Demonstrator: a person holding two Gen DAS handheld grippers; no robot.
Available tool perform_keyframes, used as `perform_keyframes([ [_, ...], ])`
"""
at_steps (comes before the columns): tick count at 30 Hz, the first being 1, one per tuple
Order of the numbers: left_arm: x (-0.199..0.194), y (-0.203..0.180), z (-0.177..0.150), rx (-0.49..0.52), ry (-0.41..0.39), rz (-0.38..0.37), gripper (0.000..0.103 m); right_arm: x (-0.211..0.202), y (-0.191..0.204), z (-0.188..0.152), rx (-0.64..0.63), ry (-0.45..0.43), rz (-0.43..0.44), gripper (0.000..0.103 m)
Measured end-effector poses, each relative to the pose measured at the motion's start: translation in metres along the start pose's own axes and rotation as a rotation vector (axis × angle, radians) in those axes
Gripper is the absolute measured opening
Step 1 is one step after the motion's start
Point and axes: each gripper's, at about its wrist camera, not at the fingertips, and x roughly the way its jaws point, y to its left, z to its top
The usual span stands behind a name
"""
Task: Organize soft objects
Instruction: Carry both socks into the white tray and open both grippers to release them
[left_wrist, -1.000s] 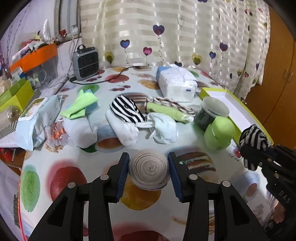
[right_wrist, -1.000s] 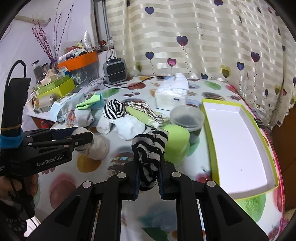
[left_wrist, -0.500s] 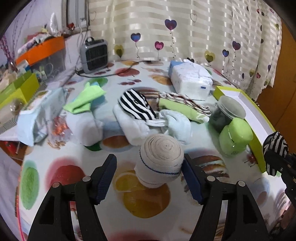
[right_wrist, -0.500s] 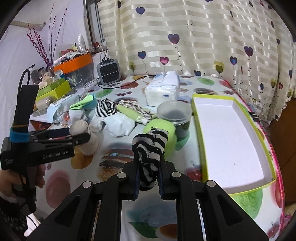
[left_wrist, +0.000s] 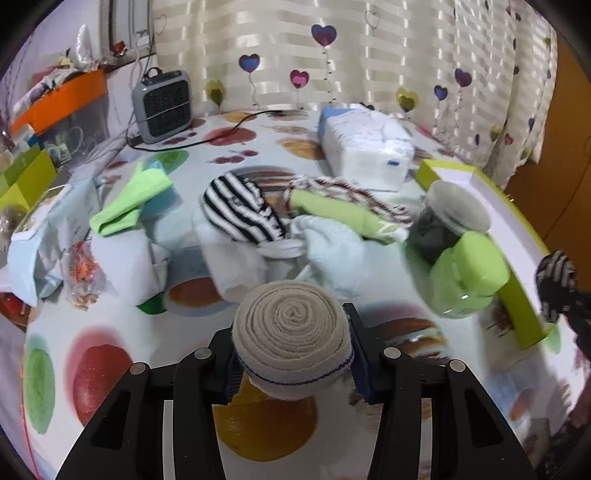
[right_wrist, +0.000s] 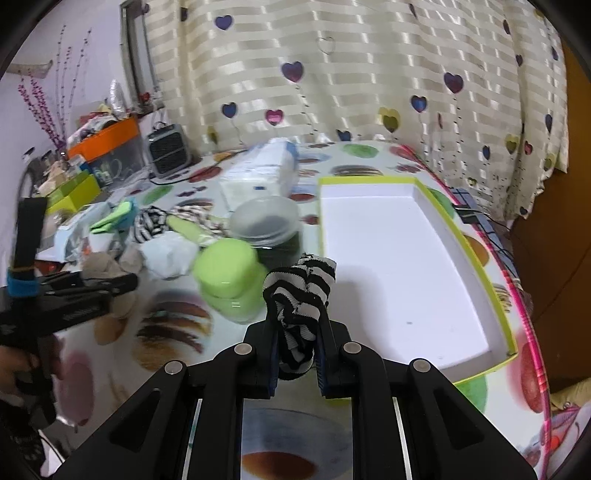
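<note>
Jars (right_wrist: 236, 273) crowd the tray (right_wrist: 476, 258); left hand-held gripper (left_wrist: 291, 354) grips beige roll (left_wrist: 291, 332), right (right_wrist: 297, 350) striped sock (right_wrist: 299, 291)

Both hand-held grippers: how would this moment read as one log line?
left hand-held gripper: shut on beige rolled sock | right hand-held gripper: shut on striped sock | tray: nothing inside
</note>
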Motion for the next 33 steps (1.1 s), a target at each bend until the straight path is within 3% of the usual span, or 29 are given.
perform_keyframes([
  [8,-0.032,-0.038,0.023,0.074,-0.073,-0.110,0.046,0.012,-0.034,0.003,0.025,0.034,-0.074,0.016],
  [13,-0.040,-0.073,0.041,0.130,-0.095,-0.192,0.046,0.022,-0.043,0.000,0.022,0.081,-0.075,0.016],
  [18,-0.041,-0.110,0.052,0.182,-0.094,-0.268,0.046,0.028,-0.043,-0.015,0.038,0.162,0.022,0.016],
  [26,-0.021,-0.162,0.056,0.263,-0.040,-0.341,0.047,0.014,-0.028,-0.028,0.005,0.197,0.108,0.016],
  [33,0.003,-0.195,0.058,0.297,0.012,-0.367,0.047,0.005,-0.043,-0.024,-0.008,0.159,-0.036,0.018],
])
